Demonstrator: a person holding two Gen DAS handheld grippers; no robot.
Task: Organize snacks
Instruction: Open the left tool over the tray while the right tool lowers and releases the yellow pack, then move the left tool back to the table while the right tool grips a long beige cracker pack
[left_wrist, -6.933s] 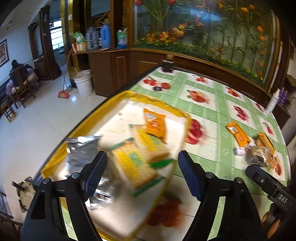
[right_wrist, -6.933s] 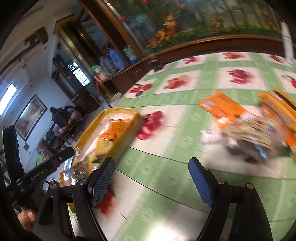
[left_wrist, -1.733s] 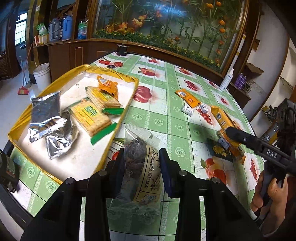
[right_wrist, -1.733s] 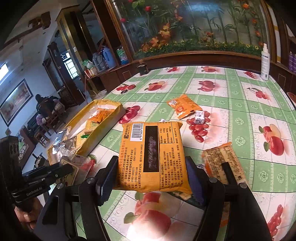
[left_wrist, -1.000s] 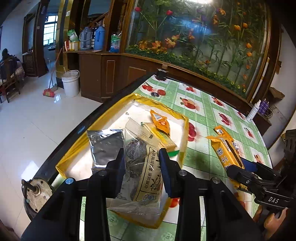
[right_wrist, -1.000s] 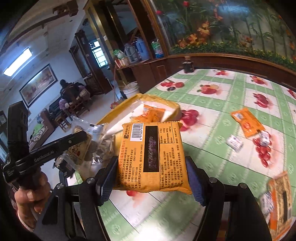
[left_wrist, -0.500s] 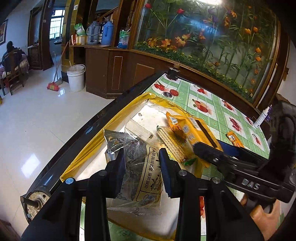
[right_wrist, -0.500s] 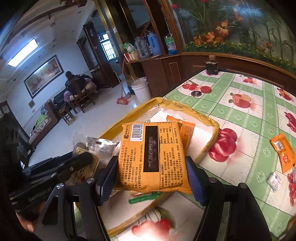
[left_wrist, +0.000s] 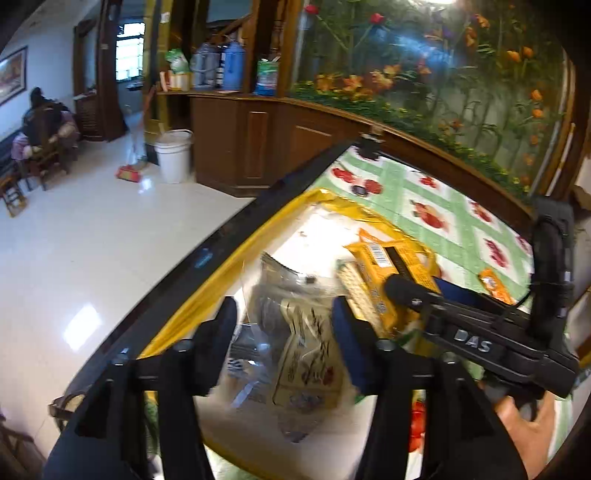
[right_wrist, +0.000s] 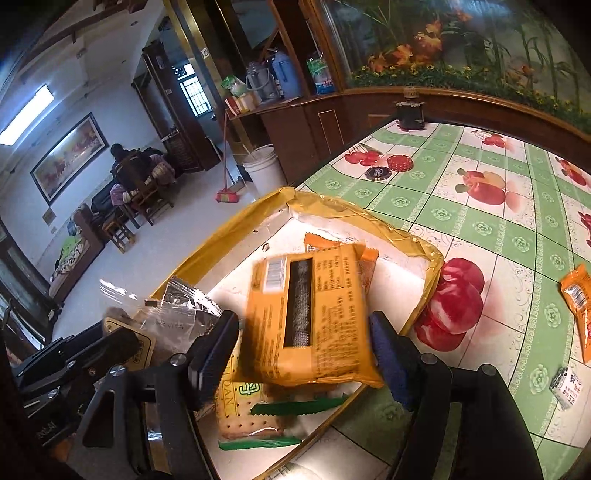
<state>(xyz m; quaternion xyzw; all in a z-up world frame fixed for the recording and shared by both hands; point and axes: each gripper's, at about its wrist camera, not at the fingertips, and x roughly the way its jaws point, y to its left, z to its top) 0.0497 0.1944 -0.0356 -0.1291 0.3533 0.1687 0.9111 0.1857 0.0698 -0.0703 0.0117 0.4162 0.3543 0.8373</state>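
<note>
A home's living and dining room: fruit-printed green tabletop (right_wrist: 491, 221), dark wooden cabinets (left_wrist: 255, 144), glossy white tile floor (left_wrist: 81, 236), framed landscape painting (right_wrist: 68, 155), seated figure (right_wrist: 127, 166).

Green fruit-print table (right_wrist: 476, 229), yellow tray (right_wrist: 332, 205), orange packet (right_wrist: 576, 295)

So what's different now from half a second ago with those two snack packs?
Both grippers have opened. The left gripper let go of the clear bag, the right gripper let go of the orange pack, and both packs are dropping into the yellow tray. The crackers stayed in the tray.
</note>
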